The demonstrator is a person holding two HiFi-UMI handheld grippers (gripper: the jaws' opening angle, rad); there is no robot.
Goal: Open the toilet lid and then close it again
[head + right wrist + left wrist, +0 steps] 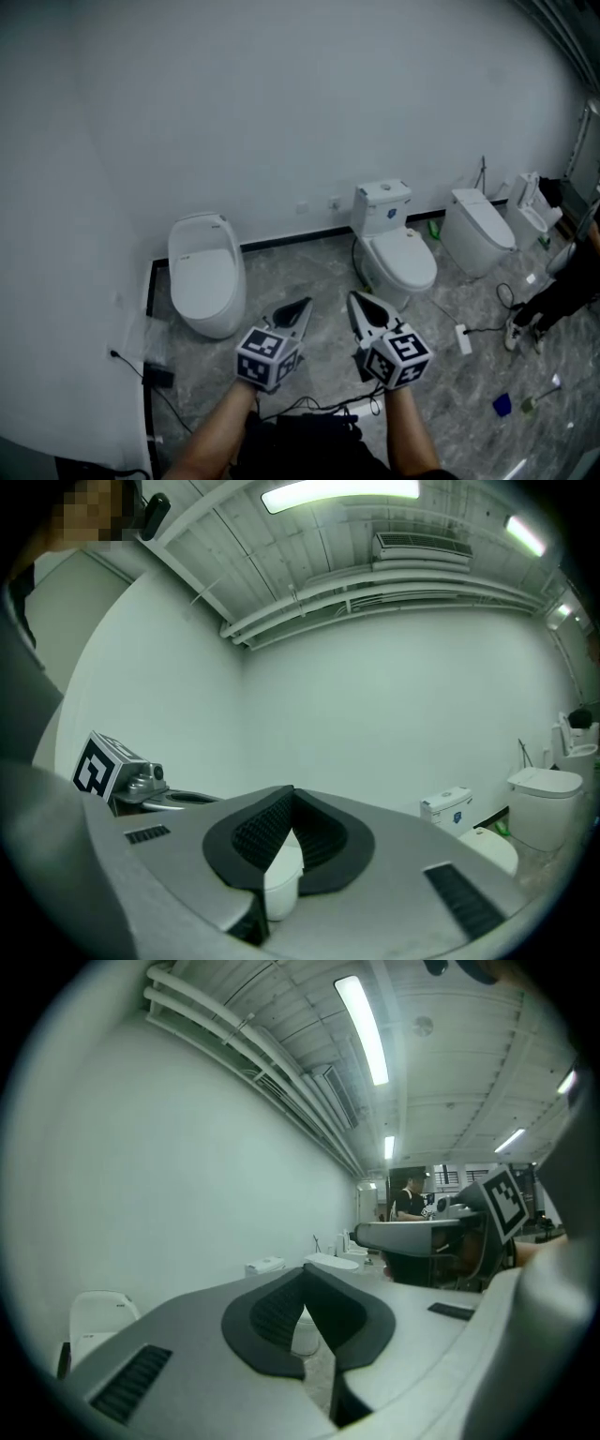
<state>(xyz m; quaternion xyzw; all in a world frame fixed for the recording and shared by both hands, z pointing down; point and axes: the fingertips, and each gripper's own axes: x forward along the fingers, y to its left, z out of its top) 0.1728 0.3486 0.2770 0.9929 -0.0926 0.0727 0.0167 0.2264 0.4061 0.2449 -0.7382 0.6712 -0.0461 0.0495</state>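
Jaws together, empty, toilet lid well ahead

White toilet; grey marbled floor; white wall.

A person at the head view's right edge is cut off, with only dark clothing and a shoe showing. A small blue thing is too small to identify. In the left gripper view, the left gripper hides most of the left toilet. In the right gripper view, the fingers cover all but a sliver of a white toilet.
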